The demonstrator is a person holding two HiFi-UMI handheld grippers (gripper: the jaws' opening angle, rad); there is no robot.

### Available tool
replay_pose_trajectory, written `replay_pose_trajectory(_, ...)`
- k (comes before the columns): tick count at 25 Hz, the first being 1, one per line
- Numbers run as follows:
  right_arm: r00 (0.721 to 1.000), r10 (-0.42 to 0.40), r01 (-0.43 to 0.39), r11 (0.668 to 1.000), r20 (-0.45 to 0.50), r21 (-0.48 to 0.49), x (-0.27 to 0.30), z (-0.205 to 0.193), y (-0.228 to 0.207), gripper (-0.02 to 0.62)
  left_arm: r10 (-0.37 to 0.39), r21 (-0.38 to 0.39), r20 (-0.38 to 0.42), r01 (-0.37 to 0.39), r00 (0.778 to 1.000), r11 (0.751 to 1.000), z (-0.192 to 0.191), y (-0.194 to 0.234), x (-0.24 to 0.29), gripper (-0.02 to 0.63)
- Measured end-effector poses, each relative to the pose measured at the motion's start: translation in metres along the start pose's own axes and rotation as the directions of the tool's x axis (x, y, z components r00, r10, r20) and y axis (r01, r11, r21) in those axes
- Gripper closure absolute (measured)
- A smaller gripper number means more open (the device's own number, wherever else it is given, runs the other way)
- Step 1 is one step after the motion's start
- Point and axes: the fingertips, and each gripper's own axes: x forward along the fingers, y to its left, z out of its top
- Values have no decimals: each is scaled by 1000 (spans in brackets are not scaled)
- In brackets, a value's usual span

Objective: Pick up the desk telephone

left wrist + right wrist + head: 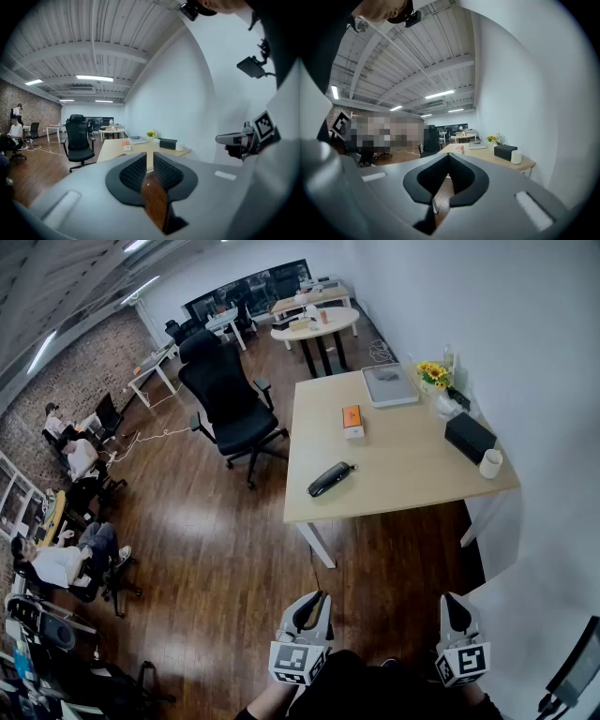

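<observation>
The left claw (313,602) and right claw (456,604) are hovering near, both closed together and empty, while the black telephone handset (330,478) is lying on the far surface (412,474).

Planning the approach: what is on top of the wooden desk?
A black handset, orange box, flat grey object, sunflowers, black box and white cup. Anything under them is covered.

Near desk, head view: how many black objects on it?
2. A long black object lies near the desk's front edge; a black box sits by the right edge beside the white cup. Small items behind the flowers could be hidden.
</observation>
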Motion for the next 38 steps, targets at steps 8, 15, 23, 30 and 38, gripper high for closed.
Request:
replay_pose_trajectory(8, 999, -25, 25, 1000, 48, -1, 90, 7, -42, 594, 5, 53, 46, -8, 999, 999, 23, 50, 91, 578)
replay_pose_trajectory(15, 994, -106, 105, 993, -30, -48, 205, 14, -67, 595, -112, 3, 35, 112, 993, 994, 28, 110, 216, 552)
replay_pose_trajectory(23, 990, -112, 102, 988, -84, -116, 348, 71, -58, 594, -207, 126, -151, 226, 967, 966, 21, 196, 359, 541)
replay_pose_trajectory(30, 995, -29, 20, 995, -96, -94, 418, 79, -60, 595, -182, 251, -507, 346, 842, 904, -62, 253, 477, 494)
replay_pose_trajectory(38, 999, 12, -15, 997, -39, -82, 449, 104, -91, 595, -190, 211, -785, 543, 589, 813, -130, 245, 519, 370)
